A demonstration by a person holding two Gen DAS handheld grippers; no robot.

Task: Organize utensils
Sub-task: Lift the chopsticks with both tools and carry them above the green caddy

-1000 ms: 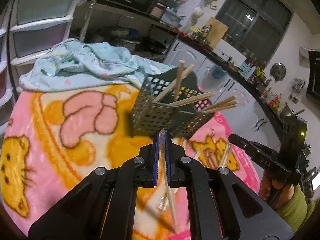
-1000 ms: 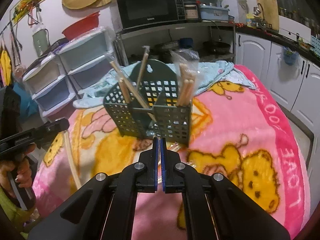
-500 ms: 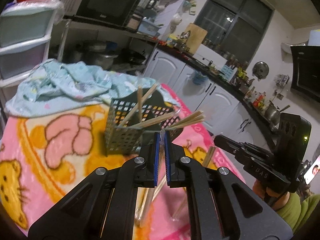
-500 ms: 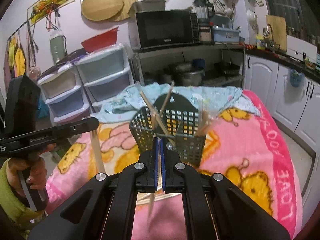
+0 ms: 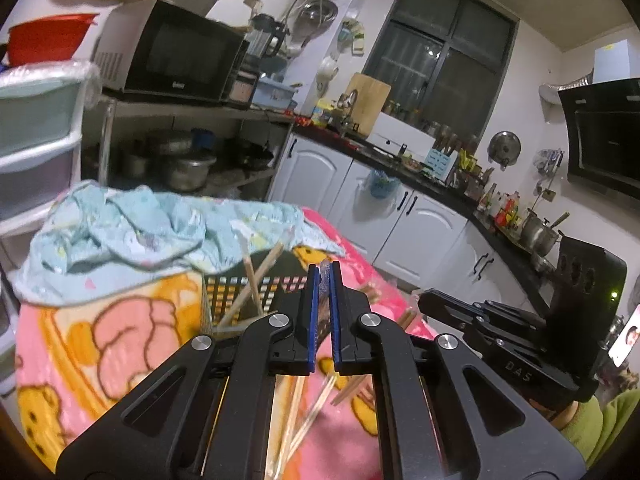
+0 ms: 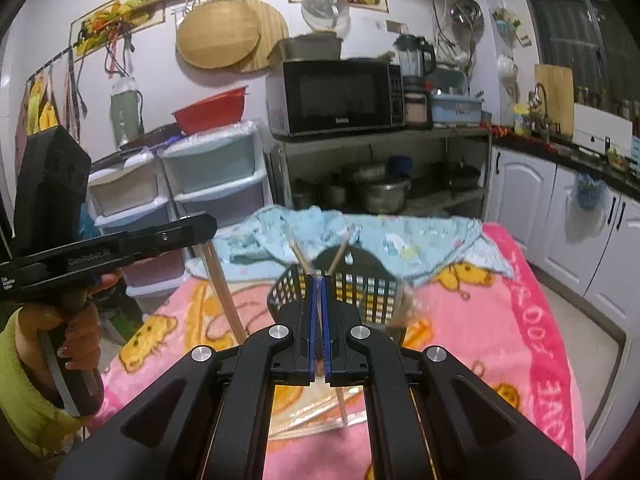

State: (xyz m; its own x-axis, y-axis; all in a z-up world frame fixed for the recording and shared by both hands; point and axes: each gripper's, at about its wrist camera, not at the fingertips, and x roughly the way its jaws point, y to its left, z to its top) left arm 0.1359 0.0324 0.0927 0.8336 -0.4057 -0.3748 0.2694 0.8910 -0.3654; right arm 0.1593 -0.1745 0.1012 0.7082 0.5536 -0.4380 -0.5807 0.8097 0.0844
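Note:
A dark green mesh utensil basket (image 5: 232,296) stands on the pink cartoon blanket (image 5: 120,340), with wooden chopsticks (image 5: 260,276) leaning in it; it also shows in the right wrist view (image 6: 360,288). My left gripper (image 5: 325,276) is shut on a plastic-wrapped pair of chopsticks (image 5: 296,412) that hangs below the jaws; in the right wrist view the pair (image 6: 222,288) hangs from it at left. My right gripper (image 6: 318,284) is shut on a thin wrapped chopstick packet (image 6: 340,400), raised in front of the basket. More loose chopsticks (image 5: 352,390) lie on the blanket.
A crumpled light blue cloth (image 5: 132,236) lies behind the basket. Plastic drawers (image 6: 216,184) and a shelf with a microwave (image 6: 340,96) and pots stand beyond the table. White cabinets (image 5: 400,216) run along the right.
Both grippers have lifted up and tilted back, each carrying its chopsticks off the blanket. The basket now sits lower and partly hidden behind the jaws.

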